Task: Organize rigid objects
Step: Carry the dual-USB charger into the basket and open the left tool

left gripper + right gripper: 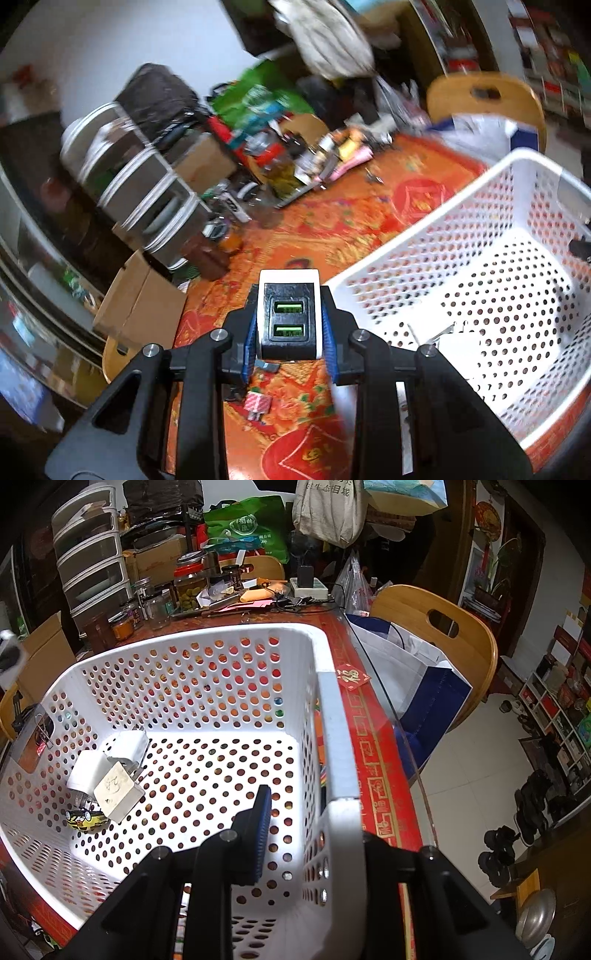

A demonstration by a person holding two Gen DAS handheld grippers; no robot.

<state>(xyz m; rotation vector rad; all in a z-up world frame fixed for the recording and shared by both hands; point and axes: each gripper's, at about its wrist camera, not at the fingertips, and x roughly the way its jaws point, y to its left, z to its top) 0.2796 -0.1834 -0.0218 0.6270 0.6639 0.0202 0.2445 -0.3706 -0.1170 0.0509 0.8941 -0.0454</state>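
Left wrist view: left gripper (289,325) clamped on a white-and-black USB charger (288,314) with 2 green ports, held above the red tablecloth (369,221) just beside the white perforated basket (424,254). Best carried over the basket rim, lowered close to the 3 white adapters (110,771) inside, then released. Right gripper (317,834) pinching the basket wall, steadying it.

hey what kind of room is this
Probably a home dining room: a cluttered table with a red patterned cover, food jars, wooden chairs, and shoes on the tiled floor.
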